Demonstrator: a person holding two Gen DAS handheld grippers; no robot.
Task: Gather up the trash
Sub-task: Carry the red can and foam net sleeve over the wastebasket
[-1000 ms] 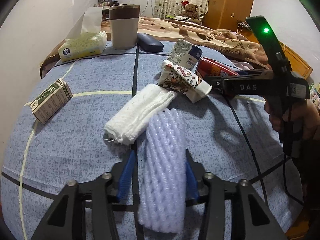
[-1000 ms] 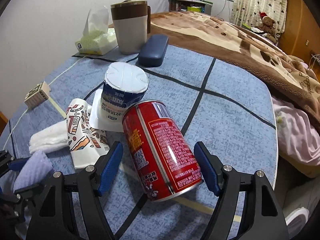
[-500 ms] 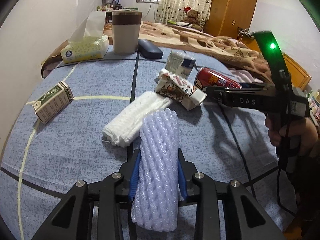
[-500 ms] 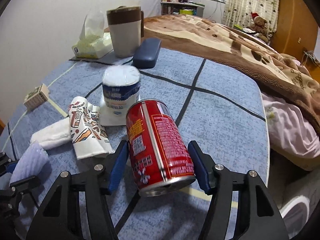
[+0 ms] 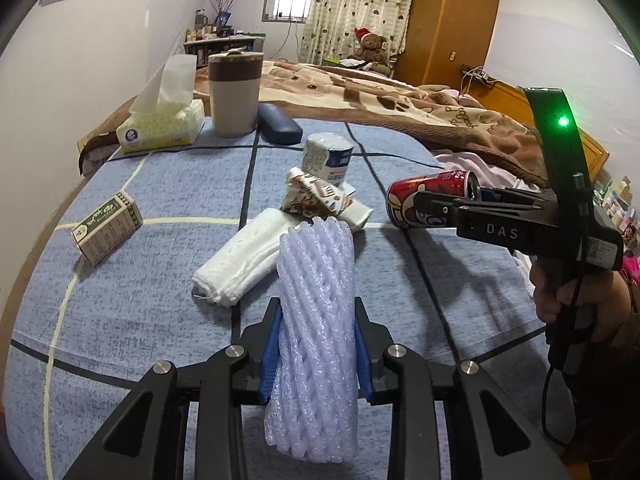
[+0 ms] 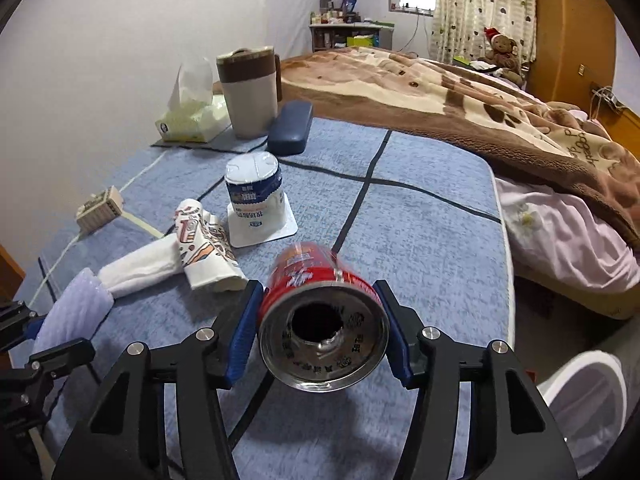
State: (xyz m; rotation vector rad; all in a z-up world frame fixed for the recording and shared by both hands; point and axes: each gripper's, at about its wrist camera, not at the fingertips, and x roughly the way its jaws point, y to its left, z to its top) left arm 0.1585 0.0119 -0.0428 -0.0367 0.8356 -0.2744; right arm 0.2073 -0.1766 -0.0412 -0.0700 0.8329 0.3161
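My left gripper [image 5: 316, 344] is shut on a lilac foam net sleeve [image 5: 316, 320], held above the blue table; it also shows in the right wrist view [image 6: 76, 308]. My right gripper [image 6: 322, 328] is shut on a red drink can [image 6: 320, 316], lifted with its open top toward the camera; the can also shows in the left wrist view [image 5: 424, 196]. On the table lie a folded white cloth [image 5: 240, 256], a crumpled printed paper cup [image 5: 324, 200] and a white yoghurt cup [image 6: 254, 196].
A small green-and-white box [image 5: 108, 228] lies at the table's left. A tissue box [image 5: 160, 124], a beige-and-brown mug [image 5: 236, 92] and a dark glasses case [image 5: 280, 128] stand at the far edge. A bed with a brown blanket [image 6: 460, 92] lies beyond. A white bin rim [image 6: 584, 396] shows below right.
Both grippers have closed on their objects and lifted them: the left raised the foam sleeve, the right raised the red can and tipped it so its top faces the camera.
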